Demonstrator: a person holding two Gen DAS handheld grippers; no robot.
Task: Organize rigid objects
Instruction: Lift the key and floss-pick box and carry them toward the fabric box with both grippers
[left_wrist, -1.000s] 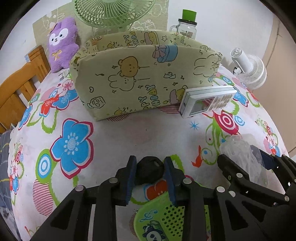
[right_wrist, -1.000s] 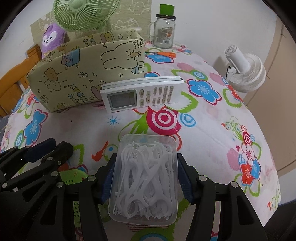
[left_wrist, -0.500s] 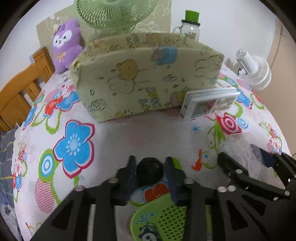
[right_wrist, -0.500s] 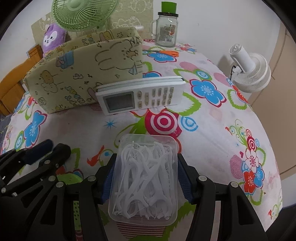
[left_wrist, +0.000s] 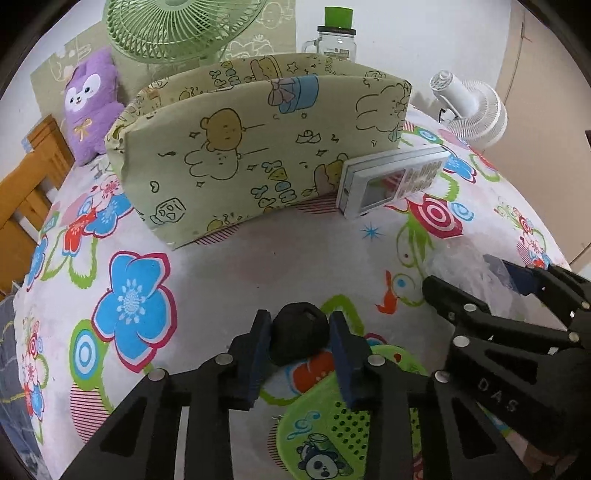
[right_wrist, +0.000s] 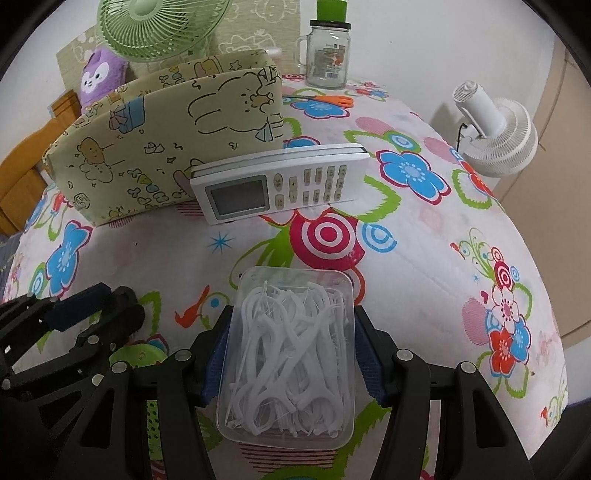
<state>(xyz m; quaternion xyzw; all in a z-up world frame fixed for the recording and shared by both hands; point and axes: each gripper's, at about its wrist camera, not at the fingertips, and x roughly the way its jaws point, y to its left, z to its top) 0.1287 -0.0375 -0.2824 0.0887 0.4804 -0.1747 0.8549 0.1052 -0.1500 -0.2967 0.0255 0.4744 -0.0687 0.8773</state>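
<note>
Floss-pick box (right_wrist: 291, 354), clear plastic and full of white picks, sits clamped between the fingers of your right gripper (right_wrist: 291, 343), held above the flowered tablecloth (right_wrist: 424, 258). Your left gripper (left_wrist: 300, 332) is closed on a small black rounded object (left_wrist: 300, 332), pads pressing it from both sides; what the object is cannot be told. From the left wrist view, your right gripper (left_wrist: 480, 284) shows at the right edge with the box only a pale blur between its fingers. From the right wrist view, your left gripper (right_wrist: 92, 306) shows at the lower left, its load hidden. Ahead of both, the cartoon-print fabric bin (left_wrist: 258, 147) stands upright on the table, top open, contents not visible. White remote control (right_wrist: 277, 184) leans tilted against the bin's near right corner, screen and buttons facing you. Behind the bin: green fan (left_wrist: 177, 26), purple plush toy (left_wrist: 92, 103), glass mug jar with green lid (right_wrist: 327, 55), orange-handled scissors (right_wrist: 332, 99) lying flat near the jar. White clip fan (right_wrist: 495, 129) sits at the table's far right edge. Wooden chair back (left_wrist: 29, 177) at left.
</note>
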